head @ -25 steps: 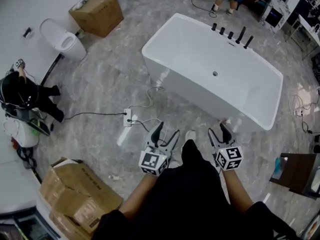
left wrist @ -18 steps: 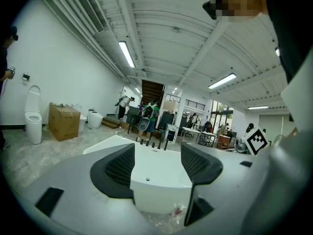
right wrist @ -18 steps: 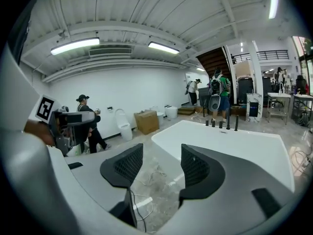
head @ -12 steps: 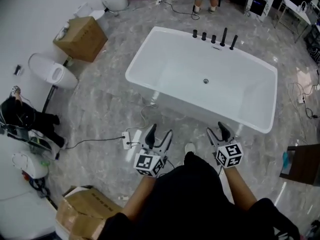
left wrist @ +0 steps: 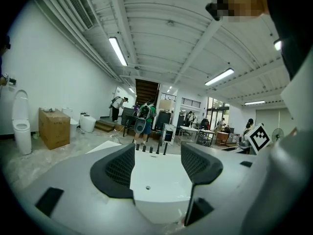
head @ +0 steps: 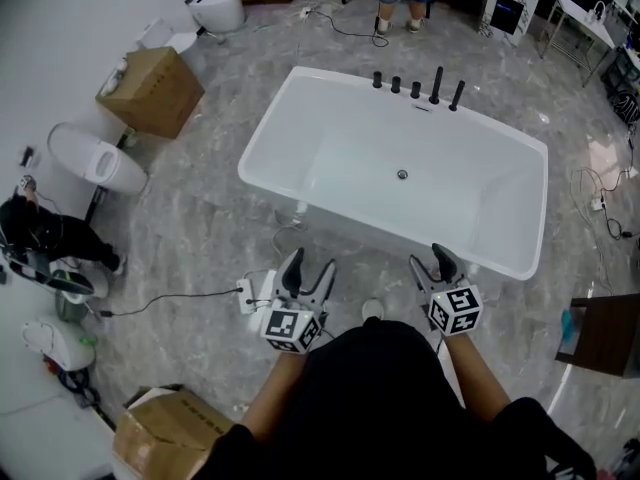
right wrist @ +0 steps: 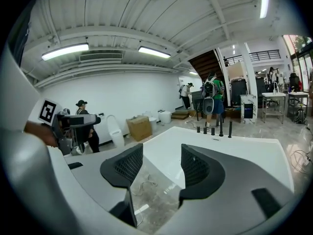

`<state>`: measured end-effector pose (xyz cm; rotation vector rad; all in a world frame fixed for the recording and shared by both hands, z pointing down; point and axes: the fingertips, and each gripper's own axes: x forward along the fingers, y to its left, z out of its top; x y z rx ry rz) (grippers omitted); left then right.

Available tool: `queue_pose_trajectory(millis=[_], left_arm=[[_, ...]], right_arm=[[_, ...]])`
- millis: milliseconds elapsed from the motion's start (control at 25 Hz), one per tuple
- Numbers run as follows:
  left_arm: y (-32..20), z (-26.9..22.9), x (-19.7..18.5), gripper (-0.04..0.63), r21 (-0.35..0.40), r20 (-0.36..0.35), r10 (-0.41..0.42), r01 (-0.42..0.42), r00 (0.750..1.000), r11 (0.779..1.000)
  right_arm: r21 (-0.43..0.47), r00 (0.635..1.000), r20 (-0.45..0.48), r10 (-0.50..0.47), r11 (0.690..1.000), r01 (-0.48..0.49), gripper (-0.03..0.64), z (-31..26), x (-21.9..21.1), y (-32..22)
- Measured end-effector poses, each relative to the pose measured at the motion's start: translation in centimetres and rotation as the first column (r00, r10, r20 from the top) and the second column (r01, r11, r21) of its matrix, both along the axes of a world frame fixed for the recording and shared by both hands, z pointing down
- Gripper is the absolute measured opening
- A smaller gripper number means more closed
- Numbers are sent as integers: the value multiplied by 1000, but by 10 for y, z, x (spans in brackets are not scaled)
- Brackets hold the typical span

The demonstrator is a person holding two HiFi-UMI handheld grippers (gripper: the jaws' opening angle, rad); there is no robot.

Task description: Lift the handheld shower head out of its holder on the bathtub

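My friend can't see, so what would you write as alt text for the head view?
A white bathtub stands empty on a grey marbled floor, with black tap fittings along its far rim. In the foreground, the left tool and right tool hang open, holding nothing.

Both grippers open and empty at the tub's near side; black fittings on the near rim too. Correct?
No. The black fittings stand on the bathtub's far rim, opposite the person, as the head view shows. The rest holds: the left gripper and right gripper are open and empty at the near side.
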<state>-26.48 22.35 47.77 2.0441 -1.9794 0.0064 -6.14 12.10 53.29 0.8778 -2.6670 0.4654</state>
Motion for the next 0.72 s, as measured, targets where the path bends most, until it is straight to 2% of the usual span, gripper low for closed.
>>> queue_pose_trajectory(millis=[280,440,720], left_arm=[[-26,5,-14,273,-9,7,-13,13,1000,1000],[-40,12,-14,273,-23,4,-11,11,1000,1000],[-73,27,-22,273,-55,-42,58,-60,997,997]], right_arm=[[1,1000,0,-5,1000,5,212,4,-8,-22],[17,999,-20,32,999,-32,212,7,0,-35],[1,995,-46,92,996,-92,212,7,-3,-51]])
